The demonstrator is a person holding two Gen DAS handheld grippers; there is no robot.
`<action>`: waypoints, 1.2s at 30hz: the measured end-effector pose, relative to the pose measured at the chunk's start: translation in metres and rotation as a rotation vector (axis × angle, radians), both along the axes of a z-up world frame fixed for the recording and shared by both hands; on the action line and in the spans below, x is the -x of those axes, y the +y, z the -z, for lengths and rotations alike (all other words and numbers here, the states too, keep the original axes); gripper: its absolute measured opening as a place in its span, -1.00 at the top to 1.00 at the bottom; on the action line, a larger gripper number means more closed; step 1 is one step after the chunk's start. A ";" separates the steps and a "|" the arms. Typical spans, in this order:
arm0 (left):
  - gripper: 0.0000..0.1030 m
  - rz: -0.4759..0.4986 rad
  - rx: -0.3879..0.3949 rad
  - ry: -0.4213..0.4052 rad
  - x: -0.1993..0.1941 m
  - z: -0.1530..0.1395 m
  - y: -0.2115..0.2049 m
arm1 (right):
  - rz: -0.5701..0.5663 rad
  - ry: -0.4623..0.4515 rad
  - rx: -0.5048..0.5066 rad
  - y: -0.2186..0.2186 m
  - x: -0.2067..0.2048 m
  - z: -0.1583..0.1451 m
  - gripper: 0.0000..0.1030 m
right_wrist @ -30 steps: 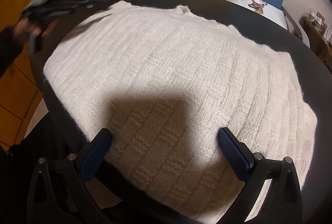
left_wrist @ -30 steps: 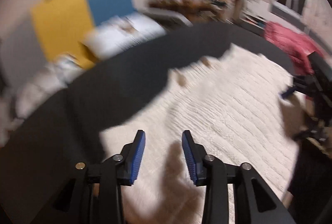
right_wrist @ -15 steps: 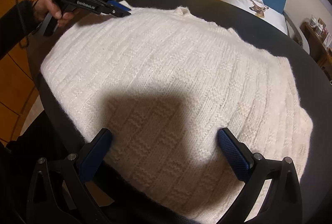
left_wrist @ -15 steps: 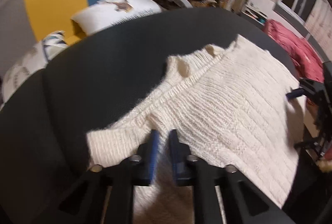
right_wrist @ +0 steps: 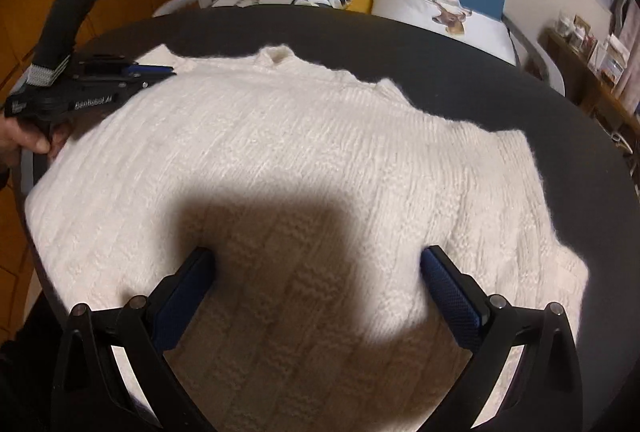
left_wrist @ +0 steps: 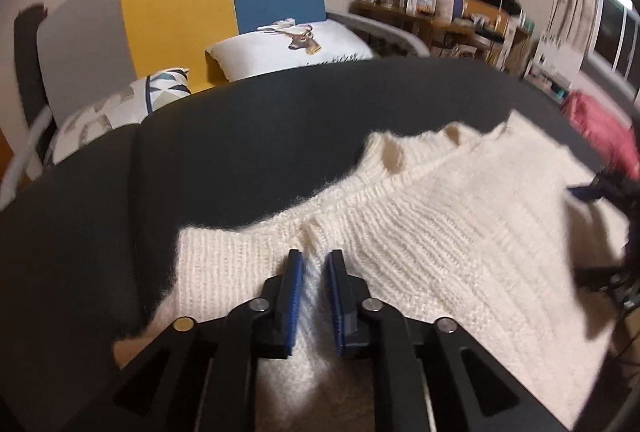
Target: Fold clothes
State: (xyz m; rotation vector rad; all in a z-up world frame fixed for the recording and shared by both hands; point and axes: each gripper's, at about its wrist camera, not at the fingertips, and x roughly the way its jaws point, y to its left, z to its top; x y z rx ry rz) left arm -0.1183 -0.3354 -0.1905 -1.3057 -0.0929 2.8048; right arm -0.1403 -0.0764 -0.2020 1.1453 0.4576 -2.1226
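- Since the earlier frame, your left gripper has come down from above the sweater to its shoulder edge, pinched nearly shut there, and its jaws are now opening again; a ridge of knit stands between the pads, though contact cannot be confirmed.
- Far left, your hand holds that gripper at the sweater's left shoulder.
- Centre: the sweater lies spread over the dark round table, collar toward the far side.
- Right: your right gripper hovers over the lower body of the sweater, jaws wide and empty.
- Step in hand, as judged: securing the shoulder for a first fold. Next, re-close firmly on the knit before lifting it across.
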 end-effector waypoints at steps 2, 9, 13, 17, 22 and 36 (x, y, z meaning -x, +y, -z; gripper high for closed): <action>0.52 -0.044 -0.130 0.010 -0.010 -0.007 -0.022 | 0.004 0.018 0.021 0.004 -0.005 0.002 -0.99; 0.34 -0.313 -0.414 0.035 -0.093 -0.008 -0.096 | 0.005 0.052 0.043 0.006 -0.009 0.003 -0.99; 0.31 -0.384 -0.445 0.000 -0.138 0.005 -0.106 | 0.021 0.035 0.026 0.006 -0.010 -0.011 -1.00; 0.26 -0.384 -0.497 -0.014 -0.175 0.016 -0.095 | -0.029 -0.004 0.149 -0.002 -0.024 -0.032 -1.00; 0.25 -0.330 -0.535 -0.016 -0.194 0.023 -0.072 | -0.060 -0.034 0.012 -0.040 -0.030 -0.005 -1.00; 0.25 -0.216 -0.662 0.033 -0.231 0.038 -0.040 | -0.117 0.022 -0.029 -0.031 -0.036 0.004 -0.99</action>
